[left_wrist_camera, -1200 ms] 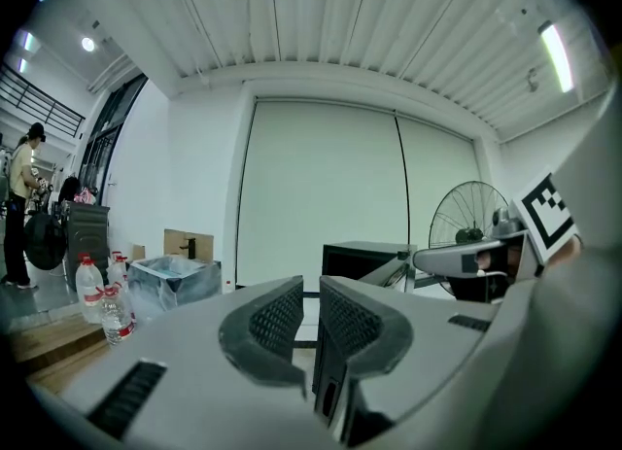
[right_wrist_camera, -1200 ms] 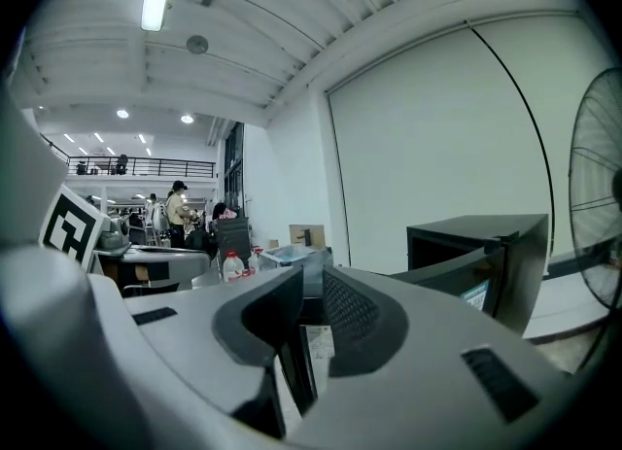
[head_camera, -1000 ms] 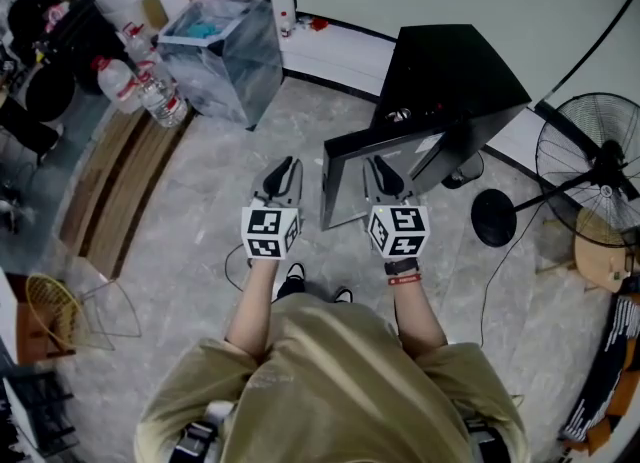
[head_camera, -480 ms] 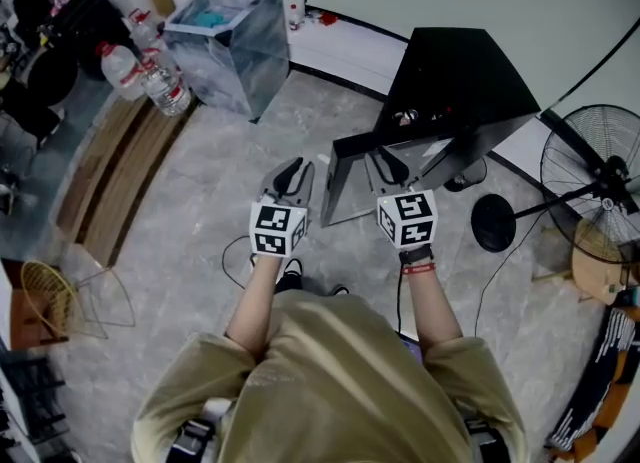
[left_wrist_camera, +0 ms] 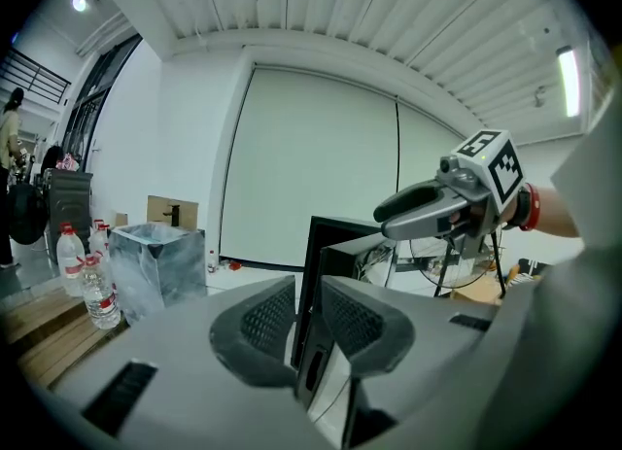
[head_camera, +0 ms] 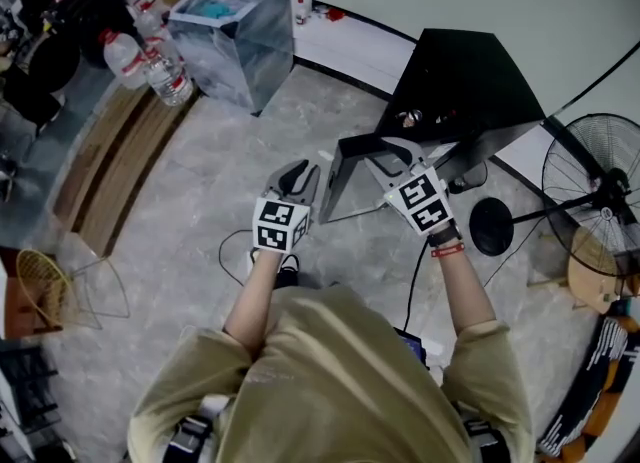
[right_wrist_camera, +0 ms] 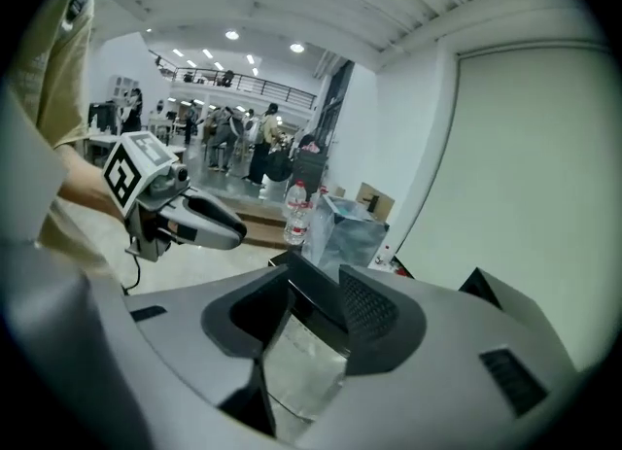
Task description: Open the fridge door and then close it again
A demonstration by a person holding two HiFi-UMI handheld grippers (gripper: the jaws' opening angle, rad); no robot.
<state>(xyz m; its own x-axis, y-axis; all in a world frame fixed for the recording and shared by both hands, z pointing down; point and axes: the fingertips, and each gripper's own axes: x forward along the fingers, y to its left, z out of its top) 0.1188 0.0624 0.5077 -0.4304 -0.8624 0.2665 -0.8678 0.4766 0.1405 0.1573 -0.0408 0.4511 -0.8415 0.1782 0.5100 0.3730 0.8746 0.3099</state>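
Observation:
A small black fridge (head_camera: pixel 470 76) stands on the floor with its door (head_camera: pixel 345 186) swung open toward me. My right gripper (head_camera: pixel 388 154) is at the door's top edge. In the right gripper view the door edge (right_wrist_camera: pixel 309 291) lies between the right gripper's (right_wrist_camera: pixel 311 314) parted jaws; they have just been opening and the pads do not press on it. My left gripper (head_camera: pixel 298 177) hovers to the left of the door, apart from it. Its jaws (left_wrist_camera: pixel 306 317) stand a narrow gap apart, having just opened slightly, with nothing between them.
A bin lined with a clear bag (head_camera: pixel 235 26) and water bottles (head_camera: pixel 150 66) stand at the back left beside wooden boards (head_camera: pixel 110 161). A standing fan (head_camera: pixel 600 181) with its round base (head_camera: pixel 490 221) is right of the fridge. A cable (head_camera: pixel 232 251) and wire basket (head_camera: pixel 35 296) lie left.
The right gripper has rolled and swung to the right at the door's top edge, and its jaws have parted. The left gripper has sunk a little.

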